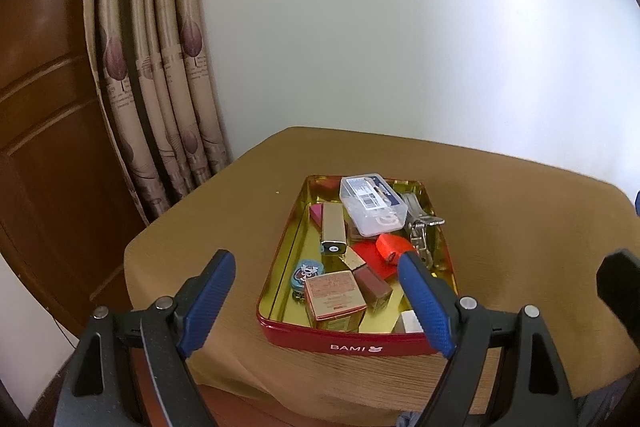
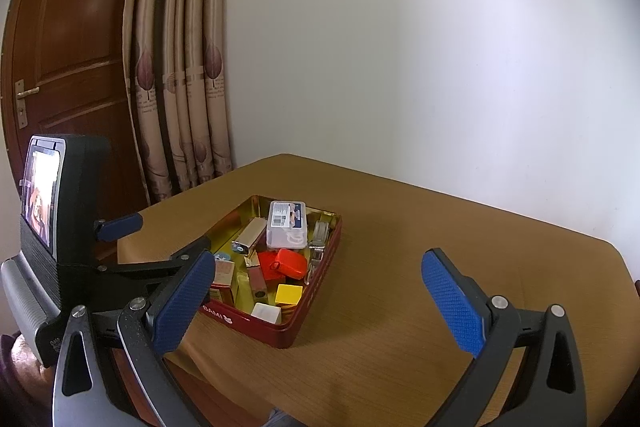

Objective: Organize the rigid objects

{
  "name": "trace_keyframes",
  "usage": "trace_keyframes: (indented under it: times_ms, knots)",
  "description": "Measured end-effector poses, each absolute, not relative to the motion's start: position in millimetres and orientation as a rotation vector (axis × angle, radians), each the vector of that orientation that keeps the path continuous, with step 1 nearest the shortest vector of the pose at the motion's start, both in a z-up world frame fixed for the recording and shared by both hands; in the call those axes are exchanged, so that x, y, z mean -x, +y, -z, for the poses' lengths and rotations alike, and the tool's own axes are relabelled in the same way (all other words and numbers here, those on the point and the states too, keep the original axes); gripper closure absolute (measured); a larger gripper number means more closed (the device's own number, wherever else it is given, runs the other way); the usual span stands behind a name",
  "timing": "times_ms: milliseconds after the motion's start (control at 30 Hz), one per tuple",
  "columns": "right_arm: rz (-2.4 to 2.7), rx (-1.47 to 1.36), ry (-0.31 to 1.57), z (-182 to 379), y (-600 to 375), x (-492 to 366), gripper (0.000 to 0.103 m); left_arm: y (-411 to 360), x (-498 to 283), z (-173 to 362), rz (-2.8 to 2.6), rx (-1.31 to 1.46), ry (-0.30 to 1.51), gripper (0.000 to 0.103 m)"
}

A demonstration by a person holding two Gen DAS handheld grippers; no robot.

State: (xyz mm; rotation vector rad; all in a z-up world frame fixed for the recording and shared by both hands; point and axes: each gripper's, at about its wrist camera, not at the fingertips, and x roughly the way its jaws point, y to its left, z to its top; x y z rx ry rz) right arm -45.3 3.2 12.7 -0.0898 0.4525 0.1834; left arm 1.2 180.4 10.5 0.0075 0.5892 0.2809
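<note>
While both grippers are held back from the work, nothing is gripped: the left gripper [image 1: 316,281] is spread wide and empty just short of the near wall of the red tin [image 1: 344,341], and the right gripper [image 2: 320,279] is likewise wide open and empty, with the tin ahead and to its left over bare counter [image 2: 400,307]. Closest to the left gripper's fingers, a small pink carton [image 1: 334,293] and a dark lipstick tube [image 1: 370,281] are packed against each other, so a single piece is best singled out before the jaws are closed. Further in, a gold rectangular case [image 1: 333,227] and an orange piece [image 1: 394,245] are seen, with a yellow block [image 2: 289,293] visible from the right wrist. At the far end a clear plastic box [image 1: 372,205] is perched on the other items and, by judgement, is best lifted first, squarely across its short sides, lest it slip.
</note>
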Motion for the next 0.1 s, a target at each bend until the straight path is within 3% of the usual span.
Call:
trace_keyframes:
  times_ms: [100]
  knots:
    - [-0.186, 0.086, 0.452, -14.4, 2.4, 42.3, 0.001, 178.4, -3.3, -9.8, -0.269, -0.010, 0.604, 0.017]
